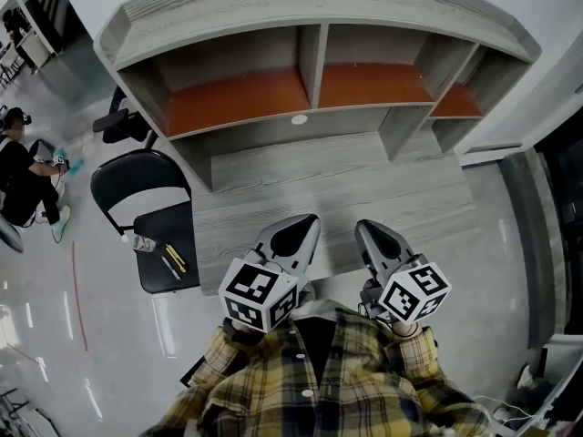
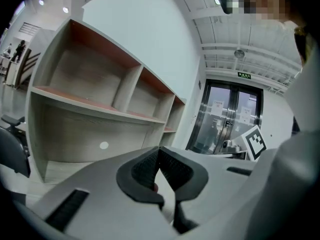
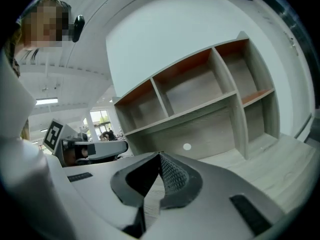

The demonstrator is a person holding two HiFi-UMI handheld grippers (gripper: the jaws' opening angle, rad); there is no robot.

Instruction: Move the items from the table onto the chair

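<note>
Our left tool point(image 1: 307, 220) is pressed together, and there is nothing between its jaws. Our right tool point(image 1: 366, 228) is pressed together too, and it holds nothing. We hold both tools close to our tummy, side by side. Their tips point to 12 o'clock, over the near edge of the table point(image 1: 346, 176).

The table top looks bare to us. The shelves point(image 1: 301, 89) at the back of it, at 12 o'clock, look bare as well. We see nothing there to pick up.

The things are on the chair point(image 1: 137, 176). The chair stands on the floor just beside the left end of the table, at 9 o'clock from our left tool. On its seat lie a bottle point(image 1: 139, 242) and two thin sticks that we think are pens point(image 1: 173, 260).

The bottle lies on its side near the left edge of the seat. Its long way runs about from 9 o'clock to 3 o'clock. The pens lie just beside the bottle, at 4 o'clock from it. Their long way runs about from 10 o'clock to 4 o'clock. They are small in our view, so we cannot tell if they touch the bottle.

We think the job is done, since the things sit on the chair and the table looks bare. If one more thing had to go over, our left tool is the nearer one to the chair. Our right tool would have to reach across our body to get there.
</note>
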